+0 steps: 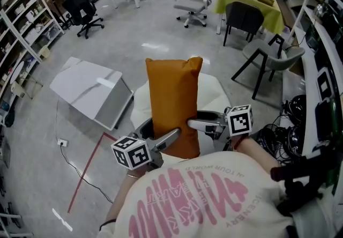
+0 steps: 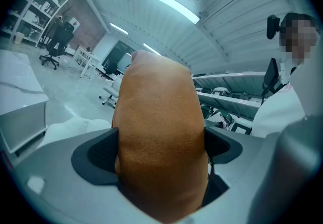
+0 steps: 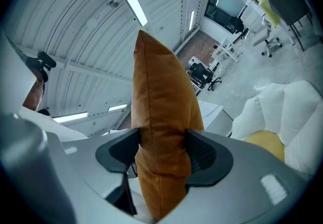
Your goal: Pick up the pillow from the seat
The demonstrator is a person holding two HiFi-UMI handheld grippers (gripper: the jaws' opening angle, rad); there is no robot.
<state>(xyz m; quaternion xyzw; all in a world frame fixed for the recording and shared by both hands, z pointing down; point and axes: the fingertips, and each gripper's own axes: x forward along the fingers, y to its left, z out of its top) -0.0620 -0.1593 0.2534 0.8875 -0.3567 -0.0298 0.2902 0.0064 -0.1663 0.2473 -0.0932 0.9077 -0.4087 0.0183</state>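
An orange pillow (image 1: pixel 174 105) stands upright, lifted above the white seat (image 1: pixel 217 89), with both grippers clamped on its lower part. My left gripper (image 1: pixel 176 135) grips it from the left, my right gripper (image 1: pixel 191 123) from the right. In the left gripper view the pillow (image 2: pixel 159 137) bulges between the dark pads (image 2: pixel 101 155), which press into its sides. In the right gripper view the jaws are shut on the pillow (image 3: pixel 161 112) near its seamed edge. A yellow cushion (image 3: pixel 266 142) lies on the white seat (image 3: pixel 282 104) below.
A white cabinet (image 1: pixel 94 92) lies tipped on the floor to the left, beside a red floor line (image 1: pixel 88 170). Grey chairs (image 1: pixel 268 60) and a green-covered table (image 1: pixel 252 1) stand at the back right. Cables (image 1: pixel 292 119) pile up at the right.
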